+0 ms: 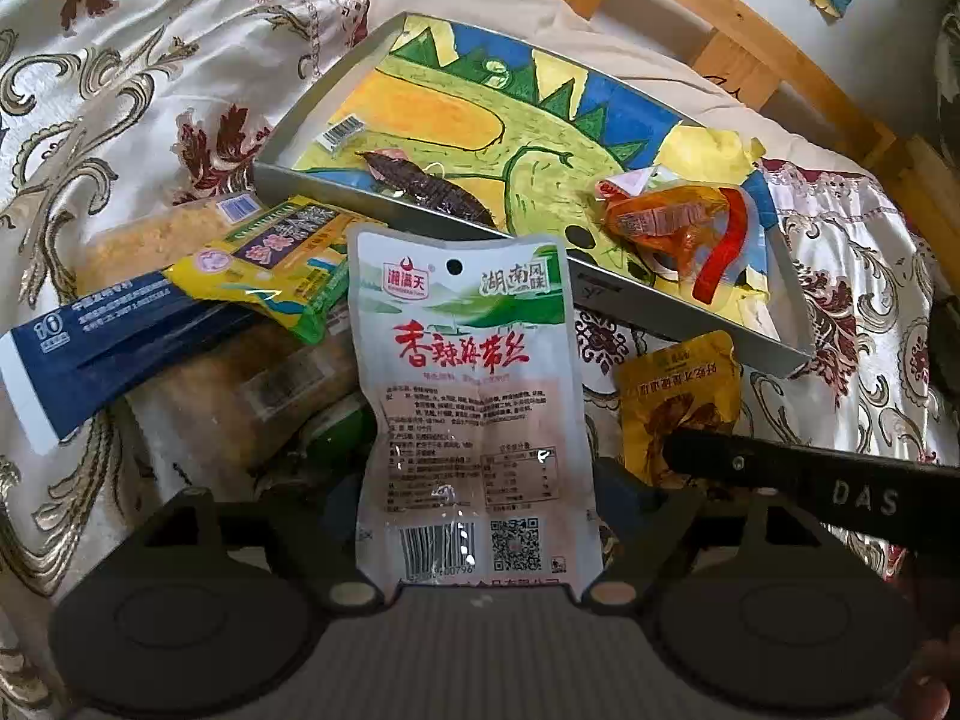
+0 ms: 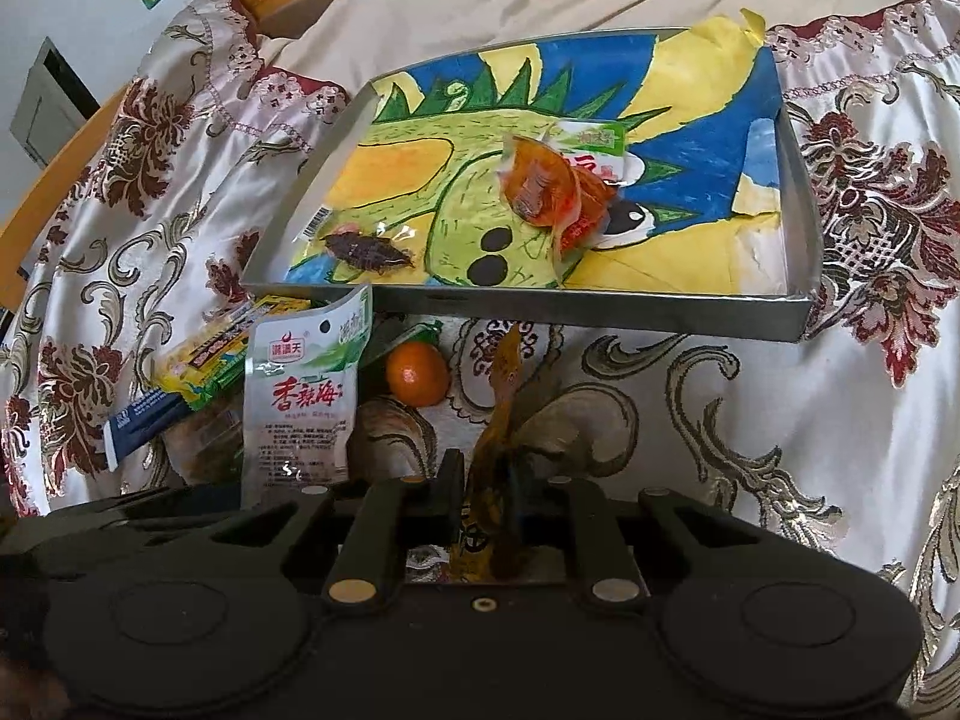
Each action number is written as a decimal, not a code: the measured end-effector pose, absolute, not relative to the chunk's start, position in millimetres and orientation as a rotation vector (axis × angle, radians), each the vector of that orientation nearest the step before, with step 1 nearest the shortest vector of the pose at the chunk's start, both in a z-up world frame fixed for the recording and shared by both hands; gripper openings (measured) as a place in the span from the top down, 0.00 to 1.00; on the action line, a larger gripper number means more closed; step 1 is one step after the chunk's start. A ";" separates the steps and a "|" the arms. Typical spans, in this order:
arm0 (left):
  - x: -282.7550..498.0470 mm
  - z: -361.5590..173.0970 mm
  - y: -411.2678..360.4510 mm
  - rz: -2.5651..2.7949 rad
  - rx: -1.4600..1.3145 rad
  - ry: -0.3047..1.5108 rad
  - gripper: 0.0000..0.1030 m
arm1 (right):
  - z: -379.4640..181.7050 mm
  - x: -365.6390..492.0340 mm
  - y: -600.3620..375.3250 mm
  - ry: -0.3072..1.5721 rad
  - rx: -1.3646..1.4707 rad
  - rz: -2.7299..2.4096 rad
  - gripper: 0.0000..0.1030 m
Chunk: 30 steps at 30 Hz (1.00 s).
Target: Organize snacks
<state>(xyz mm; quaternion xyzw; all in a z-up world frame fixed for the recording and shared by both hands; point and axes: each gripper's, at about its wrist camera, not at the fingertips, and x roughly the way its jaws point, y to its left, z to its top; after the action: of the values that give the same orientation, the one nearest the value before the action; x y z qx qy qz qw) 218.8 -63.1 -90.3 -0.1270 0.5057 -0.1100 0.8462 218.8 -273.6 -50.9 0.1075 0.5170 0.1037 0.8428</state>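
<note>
a grey tray (image 2: 801, 192) lined with a painted dinosaur picture is seen at the far side of the floral cloth (image 2: 780, 450), an orange packet (image 2: 552, 192) and a dark snack in clear wrap (image 2: 366, 249) lying in it, while a tangerine (image 2: 417, 373) and a heap of packets (image 1: 198, 300) are left near its front wall. a white seaweed pouch (image 1: 474, 396) is held upright, its lower edges between the widely spread fingers of the left gripper (image 1: 480, 516). a yellow packet (image 2: 501, 420) is clenched edge-on in the right gripper (image 2: 483, 498), both grippers being angled downward.

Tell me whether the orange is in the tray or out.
Out. The orange lies on the bedspread just in front of the tray, beside the loose snack pile.
</note>
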 end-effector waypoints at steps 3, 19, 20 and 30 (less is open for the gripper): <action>221.2 -90.4 -62.6 -0.233 -0.276 1.071 0.15 | -51.9 219.3 -273.7 1.095 0.232 0.218 0.83; 219.2 -90.7 -70.2 -0.219 -0.218 1.055 0.21 | -57.8 221.1 -275.5 1.123 0.239 0.182 0.80; 216.9 -89.0 -71.6 -0.222 -0.203 1.046 0.24 | -57.5 221.1 -275.5 1.121 0.239 0.185 0.80; 201.7 -74.9 -74.7 -0.246 -0.160 0.979 0.57 | -51.2 218.6 -270.3 1.092 0.208 0.209 0.84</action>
<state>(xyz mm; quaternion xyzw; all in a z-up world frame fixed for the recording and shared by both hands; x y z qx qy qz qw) 201.7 -74.7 -74.9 -0.0766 0.4686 -0.1175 0.8722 218.6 -270.3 -51.2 0.0987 0.5172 0.0989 0.8444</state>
